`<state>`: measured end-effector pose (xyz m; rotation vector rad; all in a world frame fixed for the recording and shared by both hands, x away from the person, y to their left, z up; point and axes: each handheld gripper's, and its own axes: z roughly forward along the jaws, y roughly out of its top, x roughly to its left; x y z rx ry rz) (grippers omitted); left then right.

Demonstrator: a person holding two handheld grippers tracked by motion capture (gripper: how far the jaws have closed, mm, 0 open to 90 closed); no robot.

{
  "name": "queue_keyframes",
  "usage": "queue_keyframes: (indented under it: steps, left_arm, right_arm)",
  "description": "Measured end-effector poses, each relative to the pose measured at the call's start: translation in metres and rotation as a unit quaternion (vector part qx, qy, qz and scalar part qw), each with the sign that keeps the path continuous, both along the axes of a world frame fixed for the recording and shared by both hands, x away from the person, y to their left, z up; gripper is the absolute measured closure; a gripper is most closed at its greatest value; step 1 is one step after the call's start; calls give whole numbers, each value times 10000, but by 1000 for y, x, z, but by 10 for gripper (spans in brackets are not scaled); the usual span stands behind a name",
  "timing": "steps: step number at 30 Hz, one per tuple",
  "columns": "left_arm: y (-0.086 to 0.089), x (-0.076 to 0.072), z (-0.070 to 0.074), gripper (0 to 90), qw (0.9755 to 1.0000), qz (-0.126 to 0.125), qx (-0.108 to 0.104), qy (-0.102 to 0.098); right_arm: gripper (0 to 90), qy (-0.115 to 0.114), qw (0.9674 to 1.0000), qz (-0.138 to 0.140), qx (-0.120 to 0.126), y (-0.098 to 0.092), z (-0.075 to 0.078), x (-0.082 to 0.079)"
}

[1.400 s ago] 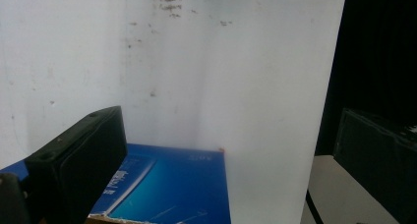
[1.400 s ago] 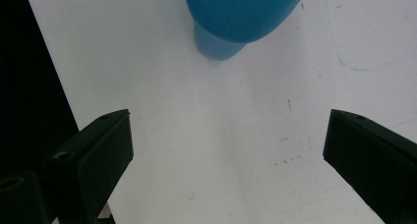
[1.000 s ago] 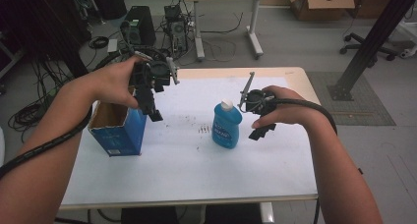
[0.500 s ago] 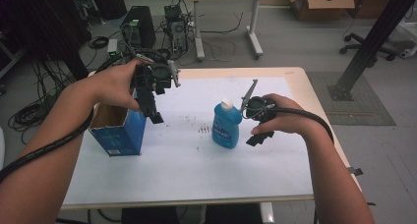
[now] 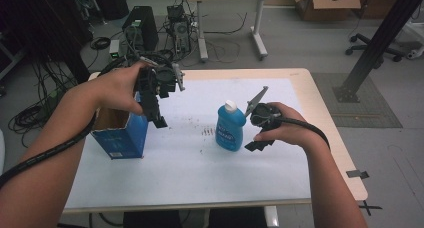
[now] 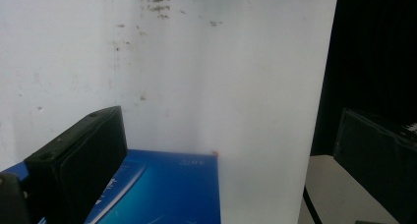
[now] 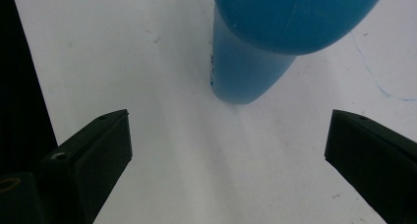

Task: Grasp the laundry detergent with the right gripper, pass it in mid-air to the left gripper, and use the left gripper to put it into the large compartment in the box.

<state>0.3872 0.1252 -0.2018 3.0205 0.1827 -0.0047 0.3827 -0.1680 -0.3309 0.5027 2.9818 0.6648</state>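
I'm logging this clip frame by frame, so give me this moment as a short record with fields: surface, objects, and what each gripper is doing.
surface: white sheet covering a table
bottle: blue bottle, white cap, upright near the middle
box: blue box, top open, at the left
left gripper: left gripper open, held above the box's right edge, holding nothing
right gripper: right gripper open, close beside the bottle on its right, not closed on it
marks: small dark specks between box and bottle

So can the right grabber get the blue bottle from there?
Probably yes. The right gripper sits open just beside the blue bottle, which stands upright on the table with nothing between them.
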Motion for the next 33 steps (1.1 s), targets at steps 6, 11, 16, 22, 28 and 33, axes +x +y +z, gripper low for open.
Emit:
queue_keyframes:
  steps: [6, 11, 16, 22, 28, 33]
  left_arm:
    - [-2, -1, -1, 2, 10000, -33, 22, 18]
    - [-3, 0, -2, 2, 10000, -46, 29, 29]
    - [-3, 0, -3, 2, 10000, -45, 21, 49]
    - [-3, 1, -6, 2, 10000, -39, 41, 61]
    - [-1, 1, -9, 2, 9999, -31, 88, 76]
    - [0, 2, -11, 2, 9999, -24, 93, 92]
  right_arm:
    - [41, 8, 9998, -63, 203, -1, -9, 1]
    - [40, 0, 9994, -118, 317, -1, -15, 1]
    - [40, 67, 9979, -261, 582, -3, -23, 3]
    - [39, 111, 9954, -371, 872, -4, -32, 5]
    - [39, 139, 9905, -542, 1252, -6, -42, 4]
    - [38, 130, 9875, -636, 1434, -6, -49, 3]
